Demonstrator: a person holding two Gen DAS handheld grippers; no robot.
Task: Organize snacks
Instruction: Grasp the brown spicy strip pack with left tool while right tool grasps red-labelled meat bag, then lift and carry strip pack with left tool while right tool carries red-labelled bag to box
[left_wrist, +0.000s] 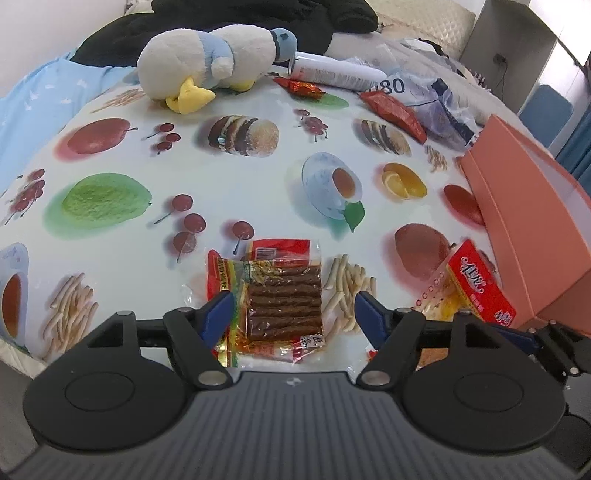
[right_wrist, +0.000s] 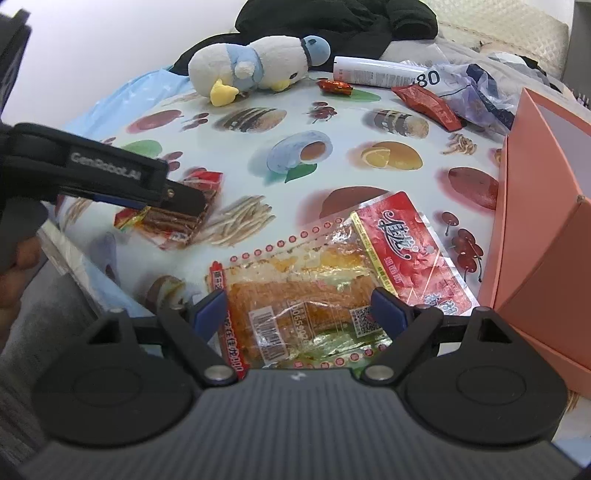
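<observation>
A clear pack of brown stick snacks (left_wrist: 284, 299) lies flat on the fruit-print tablecloth (left_wrist: 236, 177). My left gripper (left_wrist: 293, 314) stands open over it, blue pads on either side and not squeezing it. In the right wrist view the same pack (right_wrist: 177, 221) shows under the left gripper (right_wrist: 192, 201). A bigger pack of orange snack with a red label (right_wrist: 303, 295) lies between the wide-apart pads of my right gripper (right_wrist: 300, 306), which is open. That pack's red end (left_wrist: 480, 284) appears at the right of the left wrist view.
A salmon-pink box (right_wrist: 546, 206) stands open at the right, close to the orange pack. At the far side lie a plush duck (left_wrist: 207, 62), a white can (left_wrist: 332, 70), two small red wrapped snacks (left_wrist: 393, 110) and a crumpled plastic bag (left_wrist: 443, 107). The table's near edge is just below the grippers.
</observation>
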